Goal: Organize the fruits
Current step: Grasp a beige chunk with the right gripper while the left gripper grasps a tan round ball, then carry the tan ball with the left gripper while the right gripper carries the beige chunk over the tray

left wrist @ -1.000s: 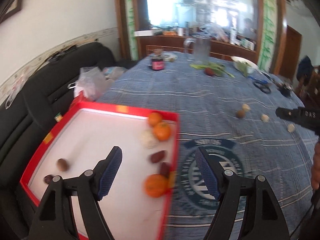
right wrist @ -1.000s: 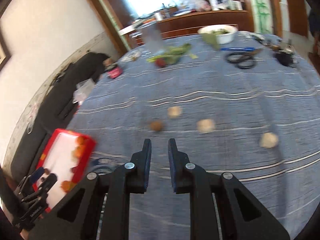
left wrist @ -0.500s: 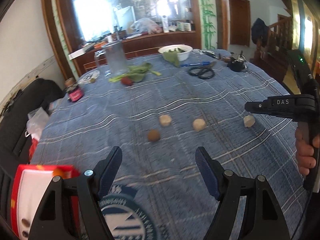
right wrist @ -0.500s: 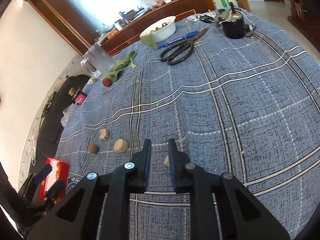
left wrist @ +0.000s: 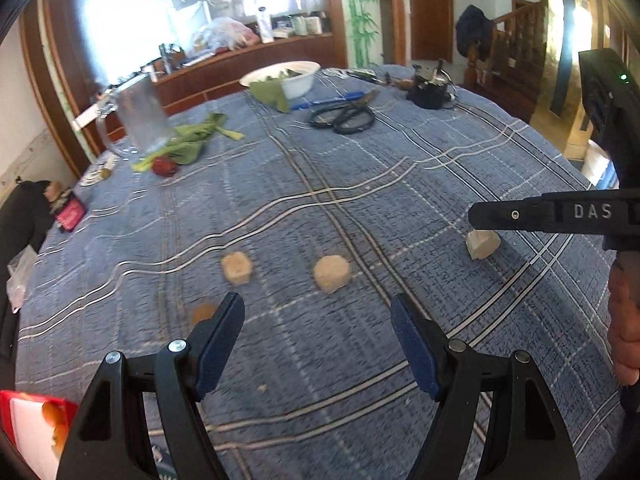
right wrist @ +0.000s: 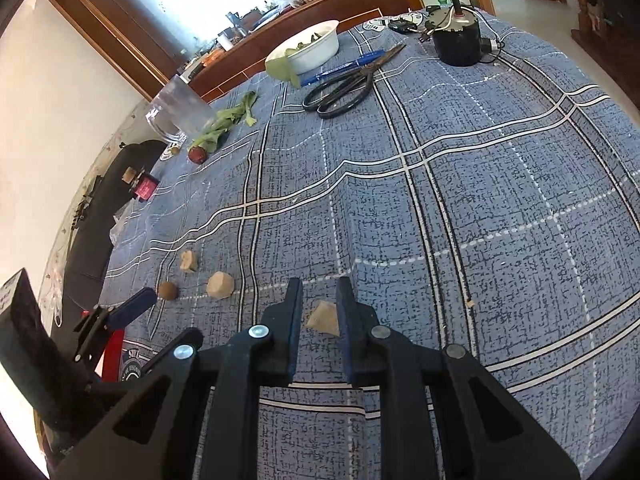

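The blue cloth (right wrist: 460, 184) fills both views; the red tray (left wrist: 28, 428) peeks in at the left view's lower left corner. The left gripper (left wrist: 316, 340) hangs spread wide and empty. The right gripper (right wrist: 318, 312) straddles a pale chunk (right wrist: 325, 319) at lower centre, jaws narrowly parted, seemingly not yet pinching. Judged step: picking. Next: close, lift, carry to the tray.

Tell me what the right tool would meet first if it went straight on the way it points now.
Probably the pale chunk lying between the fingers of the right tool, which stands slightly open. Whether the pads already touch it is unclear; beyond it lies only the tablecloth.
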### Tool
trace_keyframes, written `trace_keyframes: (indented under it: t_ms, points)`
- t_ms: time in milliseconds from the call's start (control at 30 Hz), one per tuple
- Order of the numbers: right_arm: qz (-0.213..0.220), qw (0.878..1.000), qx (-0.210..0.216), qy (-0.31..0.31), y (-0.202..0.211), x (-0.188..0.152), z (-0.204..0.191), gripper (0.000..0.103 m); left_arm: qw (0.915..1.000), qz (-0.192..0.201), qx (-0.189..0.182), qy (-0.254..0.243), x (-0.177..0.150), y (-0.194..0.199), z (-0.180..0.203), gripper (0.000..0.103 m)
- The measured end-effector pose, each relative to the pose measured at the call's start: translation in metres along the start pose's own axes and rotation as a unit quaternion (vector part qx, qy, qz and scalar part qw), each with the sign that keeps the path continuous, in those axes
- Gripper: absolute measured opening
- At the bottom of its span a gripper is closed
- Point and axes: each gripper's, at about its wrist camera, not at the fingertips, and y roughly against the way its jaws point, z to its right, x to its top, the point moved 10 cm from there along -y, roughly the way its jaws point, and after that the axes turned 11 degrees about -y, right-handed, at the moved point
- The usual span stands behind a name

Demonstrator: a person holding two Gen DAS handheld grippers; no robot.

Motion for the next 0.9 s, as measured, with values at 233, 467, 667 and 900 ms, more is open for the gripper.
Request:
trace_keyframes:
  t_ms: [233,467,667,900]
  points:
    - [-0.018,1.0,0.009,-0.014,-0.004,-0.002,0.004,0.032,0.9997,-0.019,-0.016,0.002,0.01,-0.024,0.004,0.062]
    - [-0.028,1.0,-0.005,-0.008,-0.009,-0.005,0.005,0.033,0.9991,-0.026,-0.033,0.005,0.008,-0.036,0.007,0.048]
    - [-0.029,0.999,-0.026,0.01,-0.014,-0.009,0.003,0.036,0.999,-0.019,-0.041,0.008,0.01,-0.037,0.01,0.035]
    - [-0.014,0.997,-0.055,0.045,-0.015,-0.011,0.002,0.03,0.999,-0.012,-0.041,0.017,0.01,-0.036,0.007,0.025]
